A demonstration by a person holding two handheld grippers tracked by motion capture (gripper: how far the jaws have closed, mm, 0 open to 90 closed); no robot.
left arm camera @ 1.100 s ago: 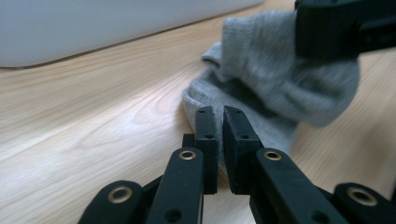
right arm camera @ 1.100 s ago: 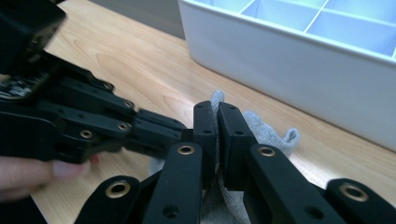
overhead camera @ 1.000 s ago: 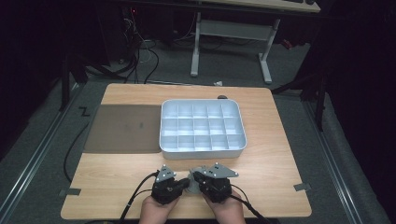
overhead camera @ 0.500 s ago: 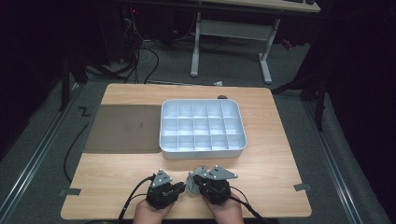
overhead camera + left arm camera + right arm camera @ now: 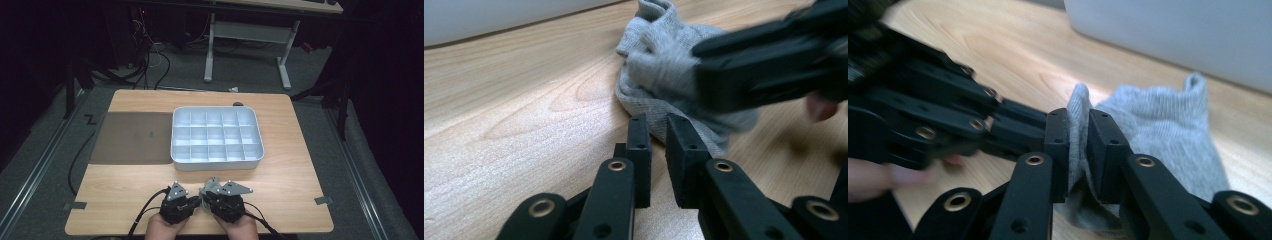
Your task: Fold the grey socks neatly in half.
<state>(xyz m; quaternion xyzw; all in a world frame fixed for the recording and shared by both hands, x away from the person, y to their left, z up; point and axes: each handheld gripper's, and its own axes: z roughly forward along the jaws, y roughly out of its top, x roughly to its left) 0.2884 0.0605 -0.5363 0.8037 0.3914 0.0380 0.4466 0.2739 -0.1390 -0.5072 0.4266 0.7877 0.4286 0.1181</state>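
A small grey sock [image 5: 664,65] lies crumpled on the wooden table near its front edge, between the two grippers [image 5: 210,184]. My right gripper [image 5: 1079,120] pinches an upright fold of the sock [image 5: 1168,130] between its pads, and its jaws have just been opening. My left gripper [image 5: 658,125] points at the sock's near edge. Its jaws have just been opening too, with a narrow gap and nothing between them. In the high view the left gripper [image 5: 196,201] and right gripper [image 5: 206,194] meet tip to tip, held by two hands.
A white compartment tray [image 5: 216,161] stands just beyond the grippers at the table's middle. Its wall shows behind the sock [image 5: 1173,30]. A dark mat [image 5: 130,137] lies to the tray's left. Desk legs and cables are on the floor beyond the table.
Both hands have stayed at the front edge of the table. No clear shift of the sock or the tray shows in the high view.
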